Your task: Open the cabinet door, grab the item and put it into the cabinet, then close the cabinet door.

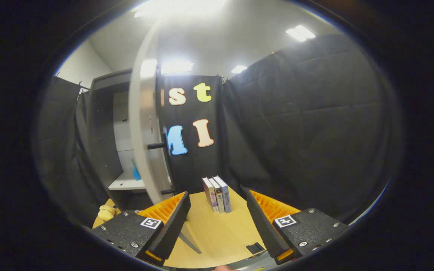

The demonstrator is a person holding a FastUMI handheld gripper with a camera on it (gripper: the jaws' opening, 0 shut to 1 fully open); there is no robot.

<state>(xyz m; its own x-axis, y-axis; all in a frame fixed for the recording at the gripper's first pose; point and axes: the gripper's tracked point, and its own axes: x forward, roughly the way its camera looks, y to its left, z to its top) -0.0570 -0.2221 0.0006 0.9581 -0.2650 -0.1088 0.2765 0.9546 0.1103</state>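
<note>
My gripper [217, 205] is open, its two black-and-orange fingers spread wide with nothing between them. Just beyond the fingers, three books [217, 194] stand upright side by side on the wooden table [213, 233]. To the left the cabinet [106, 128] stands with its grey door [143, 128] swung open edge-on toward me. The door's black bar handle [163, 150] sticks out on its right side. Inside, a white shelf [126, 183] carries a blue bottle [135, 170].
A yellow plush toy [106, 212] lies on the table's left corner below the cabinet. A small black block [255, 248] rests on the table near my right finger. Black cloth walls close off the back and right.
</note>
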